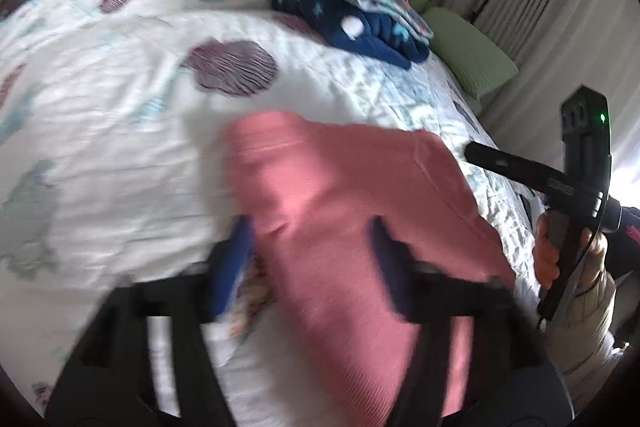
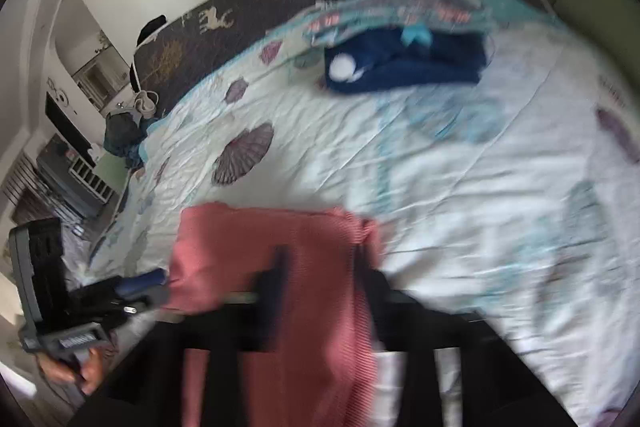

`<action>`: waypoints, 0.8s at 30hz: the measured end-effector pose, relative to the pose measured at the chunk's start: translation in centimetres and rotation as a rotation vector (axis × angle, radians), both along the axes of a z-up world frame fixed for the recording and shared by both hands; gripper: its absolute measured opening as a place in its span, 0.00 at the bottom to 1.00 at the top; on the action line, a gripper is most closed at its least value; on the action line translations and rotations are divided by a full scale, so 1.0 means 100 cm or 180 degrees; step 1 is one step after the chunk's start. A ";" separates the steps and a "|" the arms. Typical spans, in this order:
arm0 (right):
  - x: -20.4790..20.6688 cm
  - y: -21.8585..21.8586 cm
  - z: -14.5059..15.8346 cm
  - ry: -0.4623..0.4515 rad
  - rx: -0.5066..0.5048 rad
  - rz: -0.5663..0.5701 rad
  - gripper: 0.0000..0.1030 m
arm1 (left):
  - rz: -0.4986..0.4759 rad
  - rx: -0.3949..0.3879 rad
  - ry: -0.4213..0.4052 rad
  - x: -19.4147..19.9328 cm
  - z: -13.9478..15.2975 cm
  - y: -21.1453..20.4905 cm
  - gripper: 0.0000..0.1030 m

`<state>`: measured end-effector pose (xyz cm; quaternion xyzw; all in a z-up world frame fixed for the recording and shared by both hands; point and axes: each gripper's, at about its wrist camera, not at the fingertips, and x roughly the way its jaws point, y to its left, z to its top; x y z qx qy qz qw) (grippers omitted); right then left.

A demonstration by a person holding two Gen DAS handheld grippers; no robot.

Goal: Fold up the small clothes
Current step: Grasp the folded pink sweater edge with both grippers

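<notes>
Pink garment [image 1: 340,211] draped between both tools' spread fingers, left tool [image 1: 312,251], right tool [image 2: 320,275], grip unclear

Pink garment [image 1: 344,195] — white quilt [image 1: 120,131], purple shell prints; navy clothes [image 1: 372,35]

Bed [image 1: 120,131] w/ white shell-print quilt; pink garment [image 1: 340,195] near front edge, navy/patterned clothes pile [image 1: 360,23] toward far edge.
</notes>
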<state>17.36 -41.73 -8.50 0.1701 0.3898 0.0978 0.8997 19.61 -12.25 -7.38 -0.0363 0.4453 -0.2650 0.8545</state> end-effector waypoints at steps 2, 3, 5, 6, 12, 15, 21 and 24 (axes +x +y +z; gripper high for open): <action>-0.009 -0.006 0.000 0.0023 -0.0026 0.0088 0.79 | -0.0102 -0.0194 0.0125 -0.006 -0.004 0.012 0.73; -0.012 -0.008 -0.004 0.0088 0.0052 0.0182 0.79 | -0.0157 -0.0303 0.0235 -0.008 -0.008 0.016 0.73; -0.018 -0.012 -0.014 0.0217 0.0272 0.0337 0.79 | -0.0221 -0.0445 0.0376 -0.012 -0.016 0.021 0.73; -0.022 -0.013 -0.020 0.0288 0.0348 0.0416 0.79 | -0.0229 -0.0458 0.0403 -0.012 -0.019 0.022 0.73; -0.019 -0.006 -0.037 0.0378 0.0443 0.0531 0.78 | -0.0233 -0.0490 0.0573 -0.011 -0.034 0.015 0.73; -0.009 0.002 -0.040 0.0364 0.0383 0.0641 0.78 | -0.0302 -0.0454 0.0536 -0.010 -0.034 0.009 0.73; 0.019 0.014 -0.045 0.0263 0.0243 0.0806 0.78 | -0.0363 -0.0361 0.0538 0.010 -0.035 -0.007 0.73; 0.023 0.015 -0.046 0.0248 0.0245 0.0848 0.78 | -0.0368 -0.0416 0.0525 0.015 -0.039 -0.008 0.73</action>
